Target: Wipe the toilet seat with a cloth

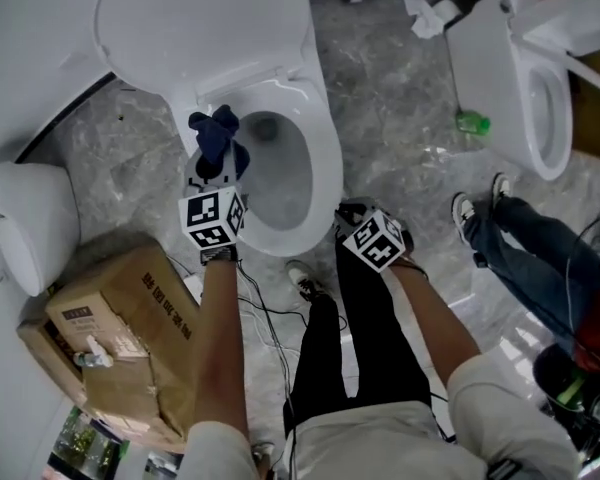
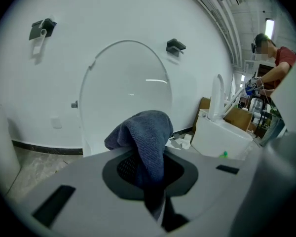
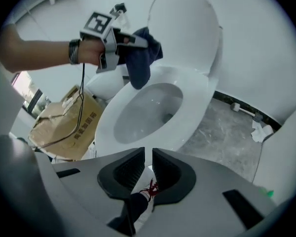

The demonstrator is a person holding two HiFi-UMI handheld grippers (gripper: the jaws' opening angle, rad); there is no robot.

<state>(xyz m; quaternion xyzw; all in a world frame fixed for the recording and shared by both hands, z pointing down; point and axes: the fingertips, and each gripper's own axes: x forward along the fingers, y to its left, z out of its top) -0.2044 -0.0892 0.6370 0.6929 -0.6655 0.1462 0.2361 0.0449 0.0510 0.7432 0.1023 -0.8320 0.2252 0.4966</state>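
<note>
A dark blue cloth (image 1: 215, 133) hangs from my left gripper (image 1: 217, 163), which is shut on it above the left rim of the white toilet seat (image 1: 325, 158). In the left gripper view the cloth (image 2: 145, 137) bulges up between the jaws in front of the raised lid (image 2: 123, 88). The right gripper view shows the cloth (image 3: 140, 58) dangling over the seat (image 3: 187, 112), close above its rim. My right gripper (image 3: 148, 169) hovers off the bowl's front right; its jaws stand a narrow slit apart with nothing between them. It shows below the seat (image 1: 358, 216) in the head view.
A cardboard box (image 1: 130, 338) lies on the floor at left beside a white fixture (image 1: 25, 223). A second toilet (image 1: 525, 78) stands at right, with a green item (image 1: 472, 122) and crumpled paper (image 1: 430, 13) nearby. Another person's legs (image 1: 520, 238) are at right. Cables trail on the floor.
</note>
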